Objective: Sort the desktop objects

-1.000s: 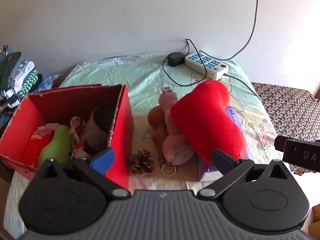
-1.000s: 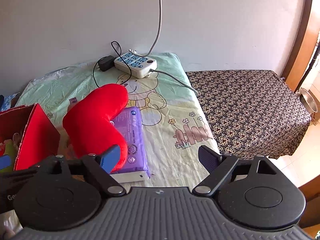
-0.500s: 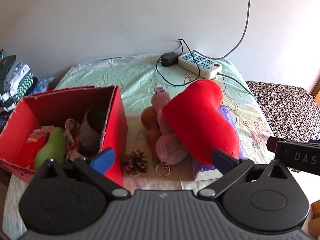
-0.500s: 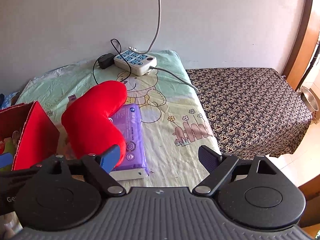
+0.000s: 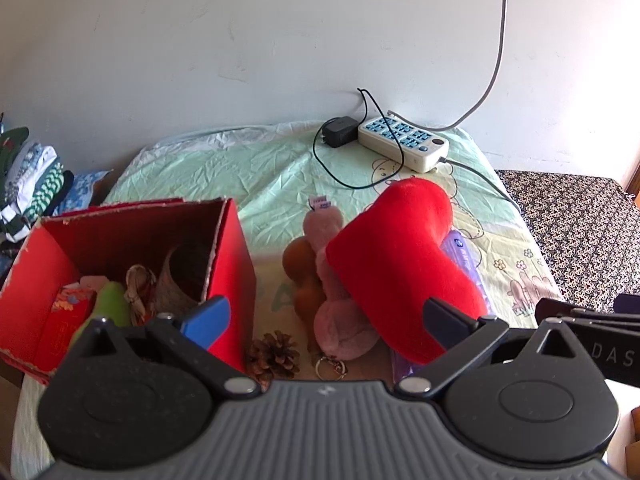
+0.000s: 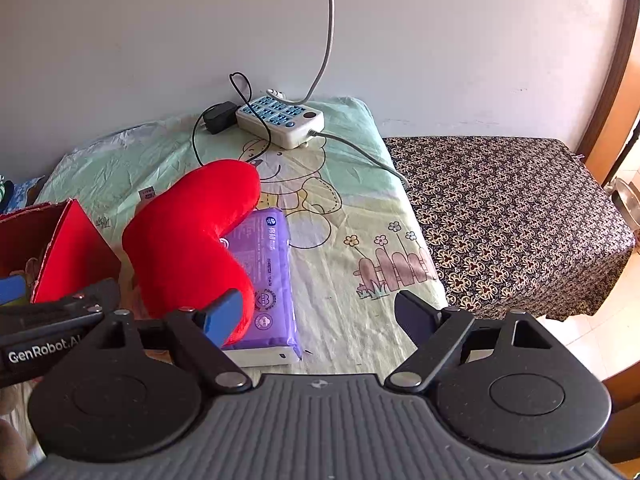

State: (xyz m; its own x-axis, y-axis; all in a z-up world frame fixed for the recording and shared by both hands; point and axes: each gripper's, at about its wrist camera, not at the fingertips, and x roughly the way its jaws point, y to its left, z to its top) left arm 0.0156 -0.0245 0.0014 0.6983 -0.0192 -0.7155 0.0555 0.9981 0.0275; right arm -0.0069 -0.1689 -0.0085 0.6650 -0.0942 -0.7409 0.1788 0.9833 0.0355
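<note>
Far left in the left wrist view: folded clothes [image 5: 30,176] stacked beyond the table edge. Next, an open red box [image 5: 232,264] on the green cartoon-print cloth [image 5: 240,176], holding a red packet [image 5: 66,320], a green pear-shaped thing [image 5: 108,308], a knotted scrap of cloth [image 5: 138,286] and a woven cup [image 5: 182,276] tipped against the right wall. Just right of the box, close to the near edge, a pine cone [image 5: 274,356] and a metal key ring [image 5: 330,366], apart from each other. Behind them, an orange-brown gourd-like piece [image 5: 300,272] touching a pink plush toy [image 5: 334,312], tagged end pointing away. Leaning over the plush, a red heart-shaped cushion [image 5: 396,260], its right side resting on a purple wipes pack [image 6: 268,272] lying flat. Farther back by the wall, a black adapter [image 5: 338,136] and a white power strip [image 5: 402,146] with a grey cable running up the wall. Right of the table, a lower surface under dark patterned fabric [image 6: 504,216]. Left gripper [image 5: 326,316] held above the near edge, jaws spread wide, nothing between them, blue finger over the box corner, dark finger in front of the cushion. Right gripper [image 6: 320,312] likewise spread and empty, blue finger before the cushion's tip and the pack, dark finger over bare cloth.
</note>
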